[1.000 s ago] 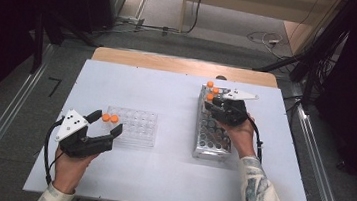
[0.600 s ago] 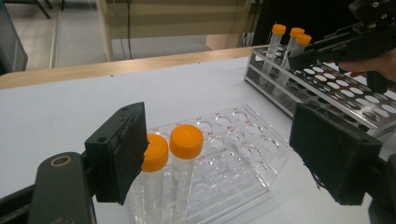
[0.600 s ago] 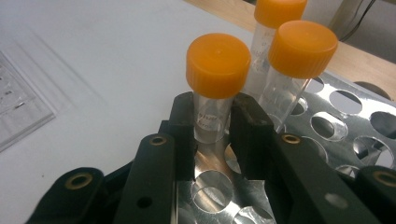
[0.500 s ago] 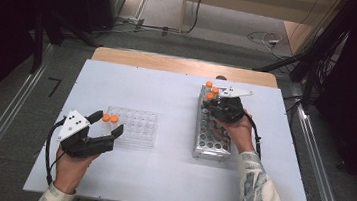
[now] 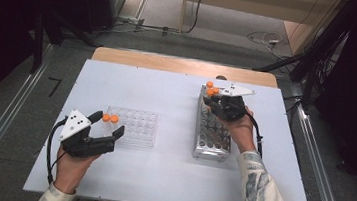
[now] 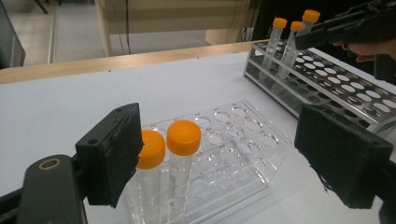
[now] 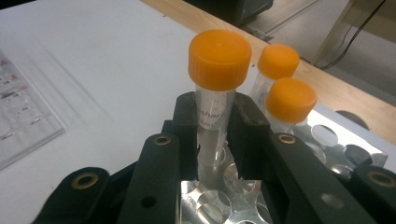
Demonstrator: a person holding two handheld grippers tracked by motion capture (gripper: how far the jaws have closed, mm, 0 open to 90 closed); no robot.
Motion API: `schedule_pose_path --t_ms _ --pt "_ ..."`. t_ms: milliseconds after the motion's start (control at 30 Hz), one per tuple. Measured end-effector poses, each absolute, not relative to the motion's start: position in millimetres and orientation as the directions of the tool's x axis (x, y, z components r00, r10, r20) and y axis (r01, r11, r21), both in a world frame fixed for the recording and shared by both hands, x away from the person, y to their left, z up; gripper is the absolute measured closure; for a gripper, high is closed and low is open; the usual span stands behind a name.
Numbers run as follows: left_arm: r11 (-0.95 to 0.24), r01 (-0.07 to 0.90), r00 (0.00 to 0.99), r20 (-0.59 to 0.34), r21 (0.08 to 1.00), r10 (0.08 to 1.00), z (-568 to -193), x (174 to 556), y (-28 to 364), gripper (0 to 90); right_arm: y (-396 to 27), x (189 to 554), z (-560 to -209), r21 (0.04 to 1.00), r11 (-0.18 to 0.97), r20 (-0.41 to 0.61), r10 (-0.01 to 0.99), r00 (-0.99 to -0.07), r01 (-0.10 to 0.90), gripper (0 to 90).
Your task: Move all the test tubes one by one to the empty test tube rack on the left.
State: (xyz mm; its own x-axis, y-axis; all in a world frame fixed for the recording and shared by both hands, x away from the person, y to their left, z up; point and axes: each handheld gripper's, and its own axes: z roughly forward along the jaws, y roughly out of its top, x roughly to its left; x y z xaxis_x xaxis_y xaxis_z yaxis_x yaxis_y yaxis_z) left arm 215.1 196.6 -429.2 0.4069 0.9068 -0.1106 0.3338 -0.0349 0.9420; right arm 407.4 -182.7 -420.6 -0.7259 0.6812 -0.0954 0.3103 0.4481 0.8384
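Note:
My right gripper (image 7: 215, 135) is shut on a clear tube with an orange cap (image 7: 219, 60). It holds the tube upright over the far end of the metal rack (image 5: 212, 139). Two more orange-capped tubes (image 7: 279, 60) (image 7: 290, 100) stand in that rack just beyond it. My left gripper (image 6: 229, 158) is open, and its jaws have just been opening wider. Two orange-capped tubes (image 6: 183, 140) (image 6: 150, 150) stand in the clear plastic rack (image 6: 233, 140) by its left pad, and neither pad presses on them. From above, the left gripper (image 5: 110, 124) lies at that rack's near left corner.
Both racks stand on a white table (image 5: 167, 89) with a wooden strip (image 5: 185, 66) along its far edge. Most holes of the metal rack (image 6: 336, 88) and the clear rack (image 5: 136, 126) hold nothing. Cables lie on the floor beyond the table.
The right gripper has edged slightly toward the far end of the metal rack. The left hand has stayed where it was.

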Motion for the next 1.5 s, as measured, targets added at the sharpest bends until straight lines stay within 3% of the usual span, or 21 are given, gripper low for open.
schedule_pose_path --t_ms 533,1500 --pt "-0.034 0.326 0.409 -0.108 0.945 0.906 -426.5 213.1 196.4 14.1 -179.0 382.1 -385.5 0.873 0.427 -0.116 0.652 -0.749 0.236 71.9" --pt "-0.055 0.321 0.444 -0.098 0.945 0.891 -424.1 209.7 184.4 14.8 -125.0 311.2 -398.4 0.848 0.499 -0.073 0.442 -0.894 0.178 71.9"
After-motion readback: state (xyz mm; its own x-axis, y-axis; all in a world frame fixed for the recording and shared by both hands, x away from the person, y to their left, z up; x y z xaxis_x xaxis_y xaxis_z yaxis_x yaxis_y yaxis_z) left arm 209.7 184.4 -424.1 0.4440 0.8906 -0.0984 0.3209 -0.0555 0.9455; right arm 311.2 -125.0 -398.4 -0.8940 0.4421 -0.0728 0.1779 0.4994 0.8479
